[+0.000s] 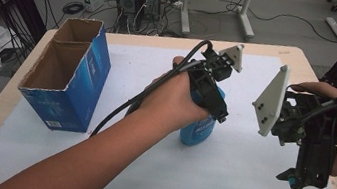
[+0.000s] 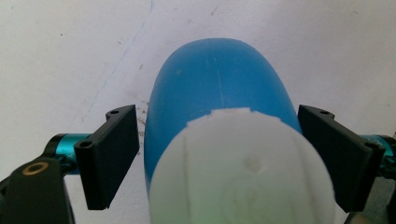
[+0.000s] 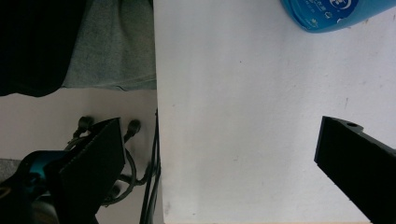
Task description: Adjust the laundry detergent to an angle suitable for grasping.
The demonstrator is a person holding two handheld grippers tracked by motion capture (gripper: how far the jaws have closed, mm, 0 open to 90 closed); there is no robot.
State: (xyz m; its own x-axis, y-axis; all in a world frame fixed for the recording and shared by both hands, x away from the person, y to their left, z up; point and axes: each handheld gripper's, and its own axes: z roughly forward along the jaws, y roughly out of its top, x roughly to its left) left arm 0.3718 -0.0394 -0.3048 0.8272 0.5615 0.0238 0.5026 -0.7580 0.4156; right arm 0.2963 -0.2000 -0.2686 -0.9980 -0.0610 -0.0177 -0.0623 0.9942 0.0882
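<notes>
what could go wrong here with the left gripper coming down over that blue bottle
1. The left gripper straddles the blue bottle from above, near its white cap. A gap shows at the left pad; if the pads land on the rounded shoulder, they may slip.
2. The bottle stands upright on the white mat; one pad touching first could tip it.
3. The right gripper hangs open, apart from the bottle, so nothing would steady it.

Blue bottle (image 2: 219, 88) with white cap (image 2: 240, 172) stands between black jaws of left gripper (image 2: 219, 158) (small gap either side), on white table surface (image 2: 70, 56).
</notes>
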